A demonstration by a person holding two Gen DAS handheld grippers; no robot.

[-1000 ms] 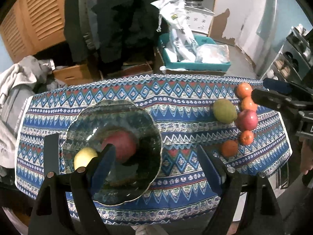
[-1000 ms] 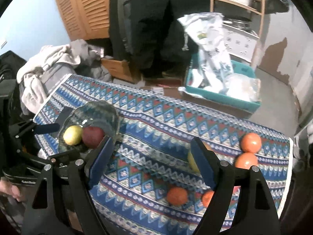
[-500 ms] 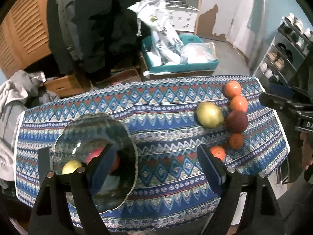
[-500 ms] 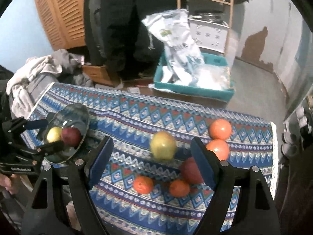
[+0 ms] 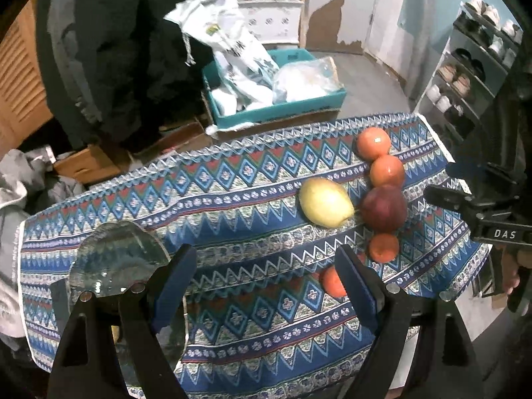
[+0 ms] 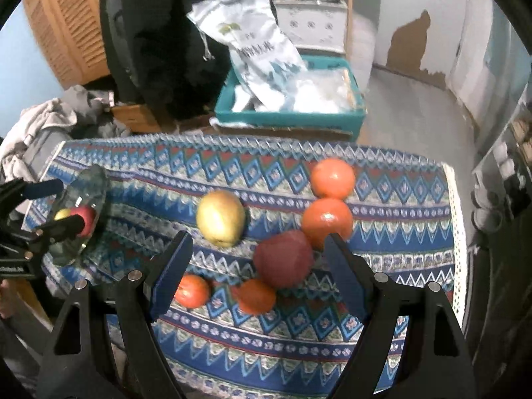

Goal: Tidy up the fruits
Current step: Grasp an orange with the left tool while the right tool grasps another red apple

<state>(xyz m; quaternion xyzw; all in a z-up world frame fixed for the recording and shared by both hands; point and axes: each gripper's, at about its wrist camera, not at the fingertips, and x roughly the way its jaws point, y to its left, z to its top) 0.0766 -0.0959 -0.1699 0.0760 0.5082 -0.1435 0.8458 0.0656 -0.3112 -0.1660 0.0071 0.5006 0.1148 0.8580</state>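
A glass plate (image 5: 116, 262) sits at the table's left end; in the right wrist view (image 6: 83, 219) it holds a red apple (image 6: 85, 219) and a small yellow fruit (image 6: 62, 214). On the cloth to the right lie a yellow-green fruit (image 6: 220, 217), a dark red apple (image 6: 283, 258), two large oranges (image 6: 332, 178) (image 6: 327, 221) and two small oranges (image 6: 191, 291) (image 6: 256, 296). My right gripper (image 6: 257, 276) is open, above the dark red apple. My left gripper (image 5: 262, 286) is open and empty, between the plate and the fruit group.
The table has a blue patterned cloth (image 6: 382, 319). Behind it stand a teal bin with bags (image 6: 289, 113), cardboard boxes, hanging dark clothes and wooden louvre doors. A pile of grey clothes (image 6: 40, 126) lies at the left. Shelves stand at the right.
Both grippers have swung right and nearer the loose fruit. The plate has slid to the left edge of both views. The dark red apple now lies between my right fingers.
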